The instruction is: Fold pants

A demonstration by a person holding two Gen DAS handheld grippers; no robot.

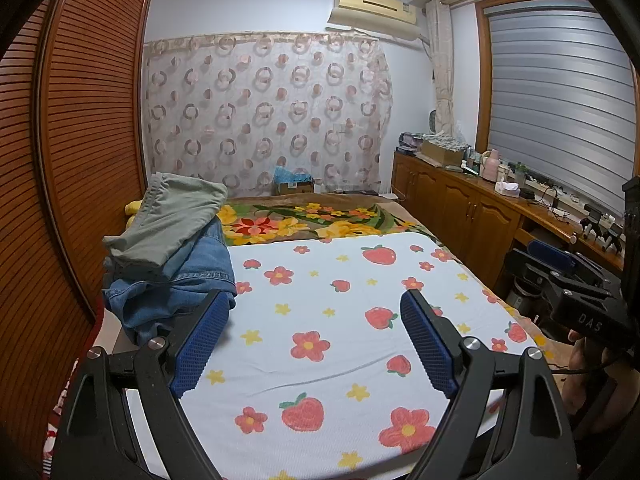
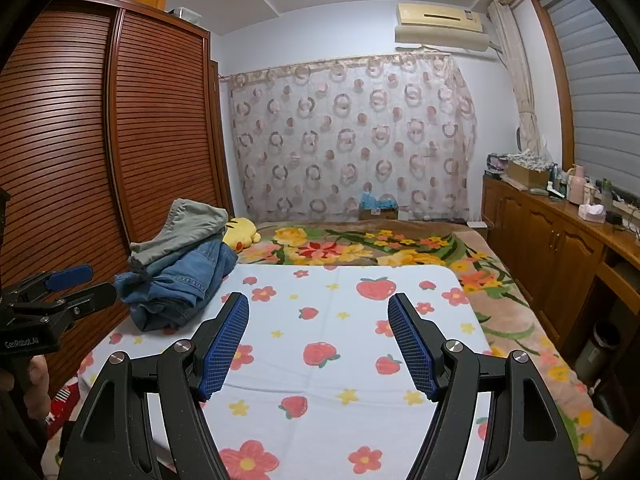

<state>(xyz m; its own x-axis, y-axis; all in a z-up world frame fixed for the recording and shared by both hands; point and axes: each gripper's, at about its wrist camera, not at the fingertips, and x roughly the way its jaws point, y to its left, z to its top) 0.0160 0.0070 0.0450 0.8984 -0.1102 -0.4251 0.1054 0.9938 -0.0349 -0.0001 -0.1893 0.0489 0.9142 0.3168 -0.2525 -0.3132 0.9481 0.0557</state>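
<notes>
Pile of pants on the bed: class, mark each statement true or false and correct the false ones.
1. Grey-green pants lie on top of the blue jeans. True.
2. The left tongs grip the jeans. False: they are open and empty.
3. The pile sits on the wardrobe side of the bed. True.
4. The right tongs are shut. False: open.
5. The strawberry sheet holds folded pants at its middle. False: none there.

I see a bed (image 2: 500, 320) covered by a brown floral blanket (image 2: 360, 246). A white sheet printed with strawberries and flowers (image 2: 340, 320) lies flat over its near portion. On the sheet's far-left corner rests a pile of pants: blue jeans (image 2: 180, 280) beneath, grey-green trousers (image 2: 184, 228) on top. A yellow plush toy (image 2: 240, 232) lies just behind the pile.
</notes>
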